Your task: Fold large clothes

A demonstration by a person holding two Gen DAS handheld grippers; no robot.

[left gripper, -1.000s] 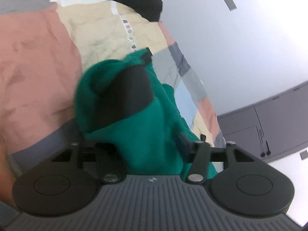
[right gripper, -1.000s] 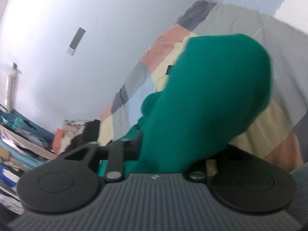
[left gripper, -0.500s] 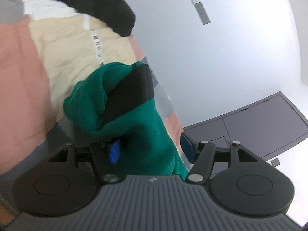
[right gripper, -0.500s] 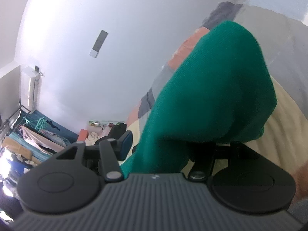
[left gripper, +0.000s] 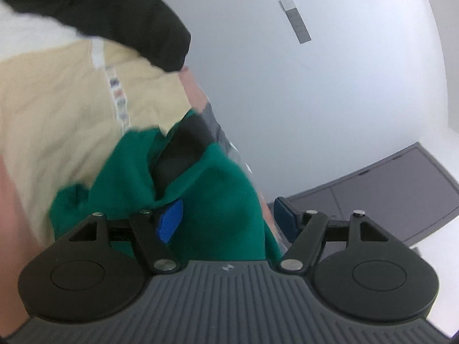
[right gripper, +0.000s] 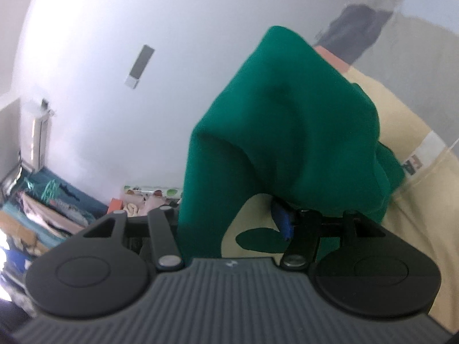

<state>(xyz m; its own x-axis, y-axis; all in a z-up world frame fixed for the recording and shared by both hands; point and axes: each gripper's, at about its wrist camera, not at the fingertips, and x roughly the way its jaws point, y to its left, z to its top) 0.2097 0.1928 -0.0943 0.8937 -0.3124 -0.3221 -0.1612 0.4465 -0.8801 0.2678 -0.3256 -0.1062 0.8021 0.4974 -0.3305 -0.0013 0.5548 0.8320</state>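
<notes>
Green fabric, a large knit garment [left gripper: 218,200] with a black patch [left gripper: 180,154] on it, hung bunched in front of both cameras above a bed covered by a patchwork quilt [left gripper: 57,109] of cream, pink and grey blocks. A black garment [left gripper: 114,8] lay farther up the bed, near the white wall [left gripper: 315,100].

The left gripper [left gripper: 226,220] had its jaws opening, blue pads spread wide; cloth lay between them and brushed the left pad [left gripper: 169,222], while the right pad [left gripper: 282,215] stood clear of it. The right gripper [right gripper: 229,223] also stood spread: the garment [right gripper: 287,132] draped over its right finger [right gripper: 282,220], and a strand hung down past the left one, whose pad I could not make out. Neither gripper was pinching the fabric.

This looked like the release at the end of a fold. Judged from that, doing it well would mean letting the cloth slide off the fingers without dragging the laid layer along: keeping the jaws wide, drawing both tools back evenly and together, and tipping the right one so the draped fold falls away instead of snagging. Motion blur hid how neatly the lower part lay on the quilt.
</notes>
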